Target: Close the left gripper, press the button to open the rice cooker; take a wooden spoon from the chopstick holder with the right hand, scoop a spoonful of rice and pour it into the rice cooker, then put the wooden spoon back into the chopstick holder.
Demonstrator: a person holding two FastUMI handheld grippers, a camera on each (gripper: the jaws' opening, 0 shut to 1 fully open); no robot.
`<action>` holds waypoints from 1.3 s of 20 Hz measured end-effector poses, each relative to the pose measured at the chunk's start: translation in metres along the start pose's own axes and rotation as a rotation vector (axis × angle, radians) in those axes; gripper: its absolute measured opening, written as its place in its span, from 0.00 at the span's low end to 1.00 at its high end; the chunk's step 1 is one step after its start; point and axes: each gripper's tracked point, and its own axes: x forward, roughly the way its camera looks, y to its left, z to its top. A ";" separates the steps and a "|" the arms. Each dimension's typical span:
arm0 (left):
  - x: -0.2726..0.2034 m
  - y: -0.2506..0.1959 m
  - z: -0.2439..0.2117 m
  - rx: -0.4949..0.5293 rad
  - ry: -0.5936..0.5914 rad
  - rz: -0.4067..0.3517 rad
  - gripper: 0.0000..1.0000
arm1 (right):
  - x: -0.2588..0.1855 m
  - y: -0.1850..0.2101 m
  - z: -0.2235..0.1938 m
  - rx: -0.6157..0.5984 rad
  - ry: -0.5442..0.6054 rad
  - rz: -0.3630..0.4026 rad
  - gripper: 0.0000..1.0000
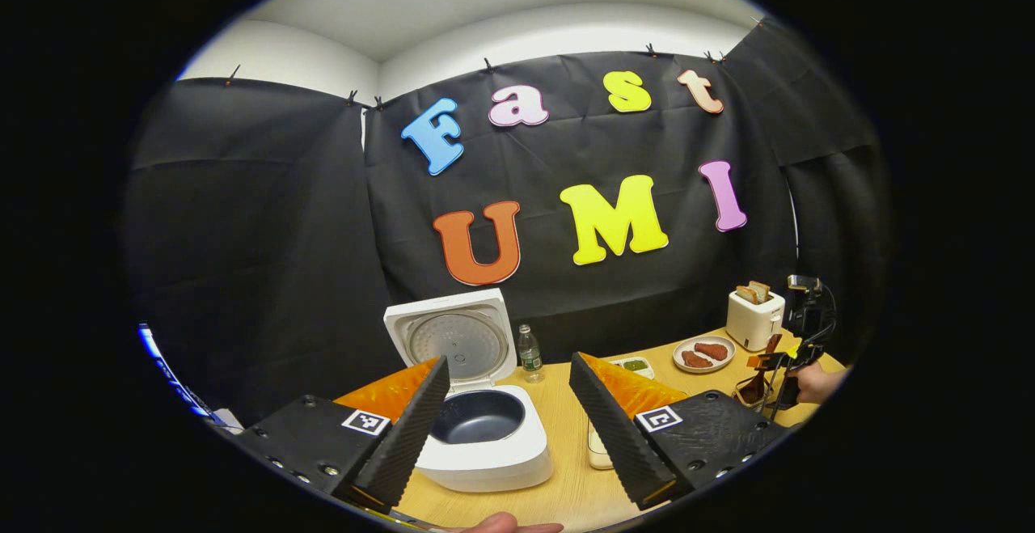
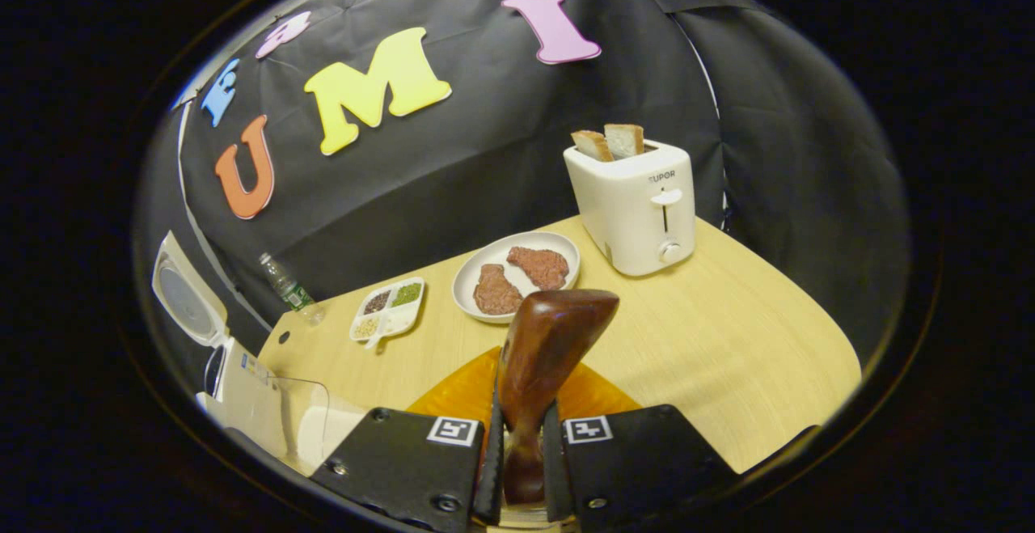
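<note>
The white rice cooker (image 1: 485, 452) stands open on the wooden table, its lid (image 1: 457, 339) raised and its dark inner pot bare. My left gripper (image 1: 511, 432) is open just in front of it, one finger on each side of the pot, holding nothing. My right gripper (image 2: 521, 452) is shut on a dark brown wooden spoon (image 2: 546, 347), whose broad end sticks up ahead of the fingers. In the left gripper view the right gripper (image 1: 780, 371) and the hand holding it hover at the table's right end, over a small brown object I cannot make out.
A white toaster (image 2: 635, 201) with two bread slices, a plate (image 2: 566, 250) with two meat pieces, a divided grain tray (image 2: 388, 306) and a small bottle (image 2: 287, 286) line the back of the table. A clear container (image 2: 295, 424) sits beside the cooker.
</note>
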 end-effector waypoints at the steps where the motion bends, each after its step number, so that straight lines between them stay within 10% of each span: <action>1: -0.001 0.001 -0.003 -0.001 0.001 0.001 0.90 | -0.007 0.002 0.005 -0.012 -0.015 0.000 0.26; 15: -0.010 0.042 -0.029 -0.030 -0.003 0.056 0.95 | -0.136 0.149 0.139 -0.351 -0.313 0.057 0.26; 26: -0.010 0.056 -0.049 -0.029 0.032 0.085 0.95 | -0.075 0.279 0.037 -0.386 -0.202 0.222 0.25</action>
